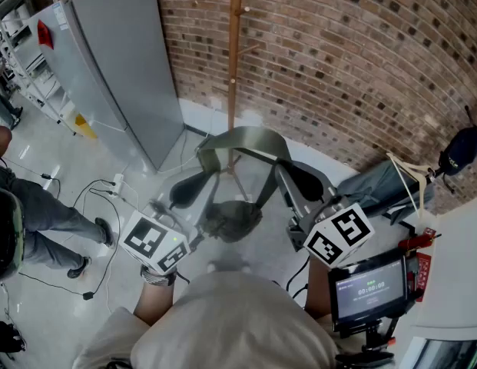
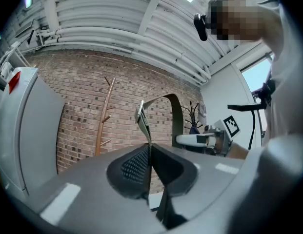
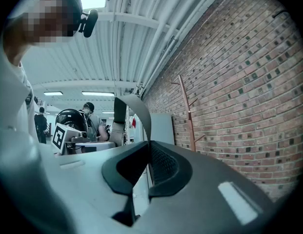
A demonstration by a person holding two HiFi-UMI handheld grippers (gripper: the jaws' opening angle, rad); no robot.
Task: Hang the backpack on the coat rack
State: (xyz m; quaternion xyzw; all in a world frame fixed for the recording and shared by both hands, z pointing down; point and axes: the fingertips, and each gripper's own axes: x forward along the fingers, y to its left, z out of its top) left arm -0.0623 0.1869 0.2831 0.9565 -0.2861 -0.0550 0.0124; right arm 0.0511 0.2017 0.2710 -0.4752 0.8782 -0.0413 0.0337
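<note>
The left tool (image 1: pixel 186 191) and the right tool (image 1: pixel 299 183) are each clamped shut on the olive-green webbing strap (image 1: pixel 246 135), pulling it into a wide loop. The grey-green fabric backpack (image 1: pixel 232 220) hangs between them, facing the slim wooden coat rack (image 1: pixel 234 52), probably so the loop can slip over a peg

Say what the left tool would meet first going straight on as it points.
Beyond the backpack strap the left tool grips, probably the brick wall; the coat rack stands left of that line, depth unclear.
</note>
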